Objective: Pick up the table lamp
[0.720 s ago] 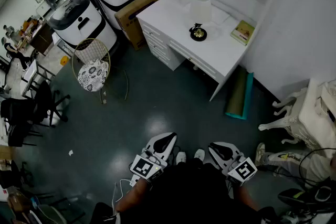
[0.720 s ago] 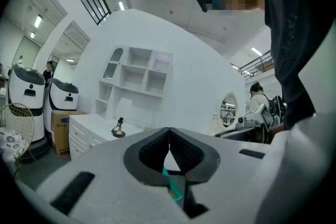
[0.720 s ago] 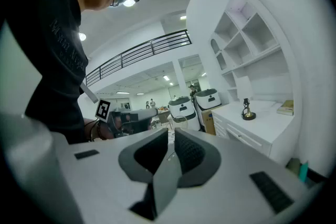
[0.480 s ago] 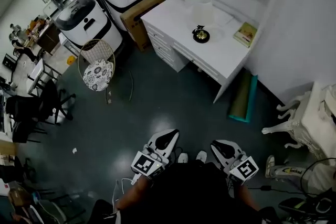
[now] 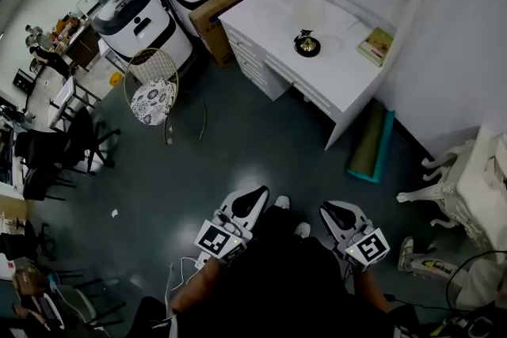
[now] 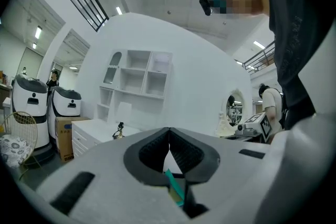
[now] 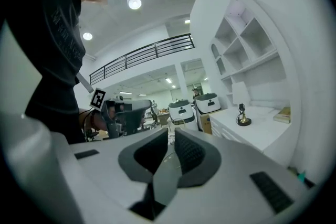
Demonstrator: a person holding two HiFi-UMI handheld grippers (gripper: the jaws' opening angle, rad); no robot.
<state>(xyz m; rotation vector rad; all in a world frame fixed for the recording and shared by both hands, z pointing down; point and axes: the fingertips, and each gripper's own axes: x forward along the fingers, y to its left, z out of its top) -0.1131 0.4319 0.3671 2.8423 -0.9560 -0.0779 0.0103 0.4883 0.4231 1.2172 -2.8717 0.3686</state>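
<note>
Table lamp (image 5: 308,21) with white cylindrical shade and round brass-and-black base stands upright on white desk (image 5: 341,74), upper centre of frame. My left gripper (image 6: 168,131) is closed empty; my right gripper (image 7: 171,135) sits barely parted, empty.

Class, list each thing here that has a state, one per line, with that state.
table lamp: upright on the desk, untouched
left gripper: jaws together, empty
right gripper: jaws slightly apart, empty
book: closed, flat on the desk
desk drawers: shut
</note>
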